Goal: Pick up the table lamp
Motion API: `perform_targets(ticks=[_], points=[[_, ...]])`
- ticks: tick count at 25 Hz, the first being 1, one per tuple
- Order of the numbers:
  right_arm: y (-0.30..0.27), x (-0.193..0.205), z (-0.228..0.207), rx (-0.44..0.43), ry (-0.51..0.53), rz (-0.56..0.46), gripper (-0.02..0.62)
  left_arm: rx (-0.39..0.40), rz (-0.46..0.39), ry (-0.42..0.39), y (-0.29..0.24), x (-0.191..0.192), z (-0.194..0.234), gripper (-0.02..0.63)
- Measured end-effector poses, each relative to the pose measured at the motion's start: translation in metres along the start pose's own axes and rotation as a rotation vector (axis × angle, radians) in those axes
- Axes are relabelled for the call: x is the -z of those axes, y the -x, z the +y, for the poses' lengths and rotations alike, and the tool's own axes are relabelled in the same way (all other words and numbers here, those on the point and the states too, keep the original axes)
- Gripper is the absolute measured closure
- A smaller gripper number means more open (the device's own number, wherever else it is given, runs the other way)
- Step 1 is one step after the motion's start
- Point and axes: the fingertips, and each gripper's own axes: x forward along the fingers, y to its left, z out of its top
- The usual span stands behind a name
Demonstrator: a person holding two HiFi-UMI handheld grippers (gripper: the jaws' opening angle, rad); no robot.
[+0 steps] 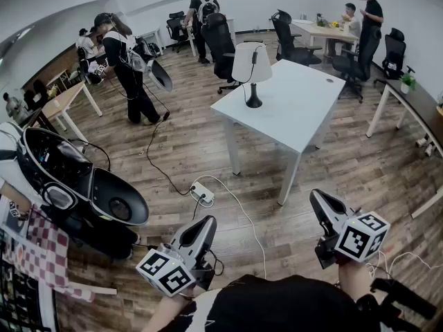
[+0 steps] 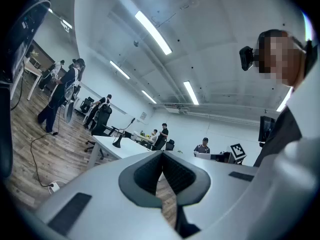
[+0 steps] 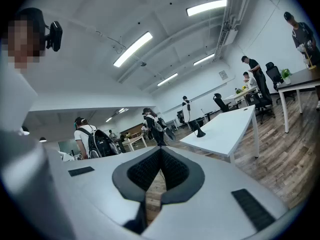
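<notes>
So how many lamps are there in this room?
1. The white-shaded table lamp with a black base stands on the white rectangular table, towards its far end. Others could be hidden behind the people or chairs farther back.

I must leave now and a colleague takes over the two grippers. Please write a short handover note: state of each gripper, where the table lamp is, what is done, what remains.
Left gripper: shut, empty, held low over the wooden floor.
Right gripper: shut, empty, also low and well short of the table.
Table lamp: upright on the white table, toward its far left side in the head view.
Done: nothing; the lamp is untouched.
Left: walk to the table, open a gripper, grip the lamp, probably at its thin stem, and lift.
</notes>
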Motion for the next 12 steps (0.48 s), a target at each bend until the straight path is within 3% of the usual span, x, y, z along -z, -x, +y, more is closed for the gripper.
perform_targets(ticks=[12], points=[[-0.018,-0.001,-0.004,0.006,-0.004,0.002,0.584,0.003,0.004,0.006,-0.005,-0.004,0.017,0.594]])
